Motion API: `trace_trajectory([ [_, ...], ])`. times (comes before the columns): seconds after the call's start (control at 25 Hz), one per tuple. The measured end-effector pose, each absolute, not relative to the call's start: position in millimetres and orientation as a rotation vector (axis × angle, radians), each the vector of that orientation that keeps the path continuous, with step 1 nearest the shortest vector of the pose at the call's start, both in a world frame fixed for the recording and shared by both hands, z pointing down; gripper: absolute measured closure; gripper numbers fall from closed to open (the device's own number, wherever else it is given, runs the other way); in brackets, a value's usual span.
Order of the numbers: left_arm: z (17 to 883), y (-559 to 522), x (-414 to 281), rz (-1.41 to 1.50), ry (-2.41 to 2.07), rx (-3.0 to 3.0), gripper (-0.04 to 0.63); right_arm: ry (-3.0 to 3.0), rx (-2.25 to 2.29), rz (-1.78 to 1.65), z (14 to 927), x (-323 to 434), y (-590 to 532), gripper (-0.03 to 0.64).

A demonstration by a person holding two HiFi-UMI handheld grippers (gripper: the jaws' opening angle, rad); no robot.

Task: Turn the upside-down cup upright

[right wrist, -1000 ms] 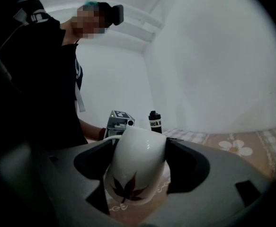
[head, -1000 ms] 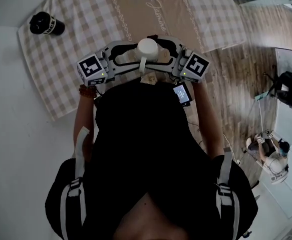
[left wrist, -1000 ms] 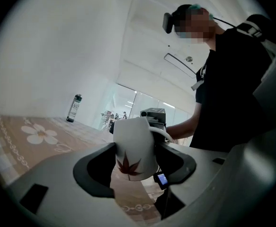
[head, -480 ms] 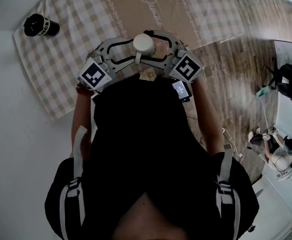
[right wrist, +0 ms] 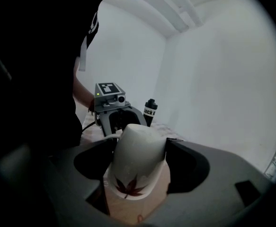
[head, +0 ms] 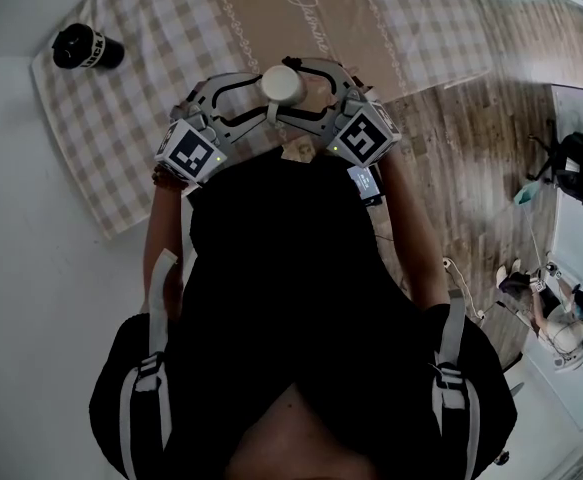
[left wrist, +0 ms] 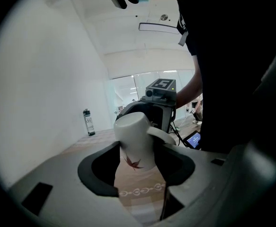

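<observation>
Far left, a black bottle (head: 86, 46) stands on the checked cloth (head: 121, 138), well apart from the work and not our concern. The left hand-held gripper (head: 256, 100) is pinching the white cup (head: 282, 85) by its wall. The right hand-held gripper (head: 311, 96) clamps the same cup from the opposite side, so we hold it between both, and it looks lifted clear of the cloth. Both gripper views show the base up, the leaf-print rim down and the body somewhat tilted. Our read: pickup done, flip barely begun. Left to do: roll it until the mouth faces up, set it on the cloth, let go.
</observation>
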State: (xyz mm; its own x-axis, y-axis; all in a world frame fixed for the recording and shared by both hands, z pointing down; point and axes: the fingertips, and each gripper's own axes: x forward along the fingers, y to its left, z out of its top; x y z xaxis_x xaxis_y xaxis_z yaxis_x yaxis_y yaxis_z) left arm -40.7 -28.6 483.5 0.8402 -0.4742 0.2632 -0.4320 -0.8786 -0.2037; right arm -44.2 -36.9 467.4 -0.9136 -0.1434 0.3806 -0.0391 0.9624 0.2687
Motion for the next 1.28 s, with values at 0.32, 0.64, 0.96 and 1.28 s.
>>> trace_trajectory([
  [0.32,503,-30,-50,-0.602,0.749,-2.803,0.353,-2.675,0.110,-0.397,481,-56,-40,0.259],
  [0.64,533,-39,-61,-0.780,0.814,-2.754,0.353,-2.617,0.071,-0.402,512,-67,-48,0.259],
  [0.96,552,-45,-74,-0.883,0.871,-2.749,0.353,-2.612,0.021,-0.354,532,-80,-55,0.258],
  [1.28,563,-48,-75,-0.954,0.881,-2.732,0.351,-2.599,-0.008,-0.330,544,-82,-58,0.256],
])
